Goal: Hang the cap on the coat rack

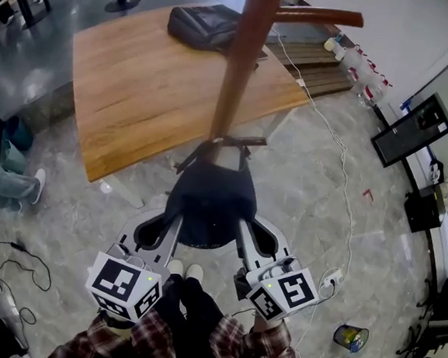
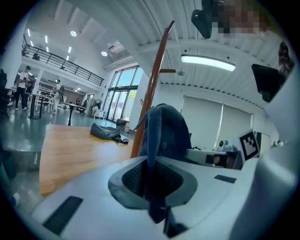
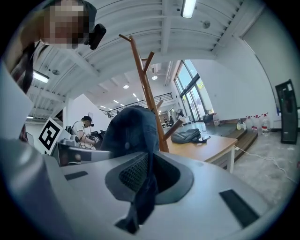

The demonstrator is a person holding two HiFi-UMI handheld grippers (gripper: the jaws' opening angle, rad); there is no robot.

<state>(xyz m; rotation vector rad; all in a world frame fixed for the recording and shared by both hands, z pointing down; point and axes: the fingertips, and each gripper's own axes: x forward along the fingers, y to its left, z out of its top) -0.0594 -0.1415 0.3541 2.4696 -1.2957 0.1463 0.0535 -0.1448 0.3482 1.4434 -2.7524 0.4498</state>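
Jaws of left gripper (image 1: 176, 223) and right gripper (image 1: 243, 227) clench the cap (image 1: 210, 200), while only gripper views show the coat rack (image 3: 140, 75)'s top.

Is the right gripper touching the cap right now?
Touching. In the right gripper view, the right gripper has its fingers closed on the cap, pinching its dark fabric.

1. Cap (image 1: 210, 200): dark blue fabric with a rounded crown. Held in the air, spread between left gripper (image 1: 175, 226) and right gripper (image 1: 243, 230). Pinched at one side edge by each, with a fold of cloth hanging down through each pair of closed jaws.
2. Coat rack (image 1: 238, 66): reddish-brown wooden pole with angled pegs branching off. Upright, just beyond the cap, no cap on any peg.
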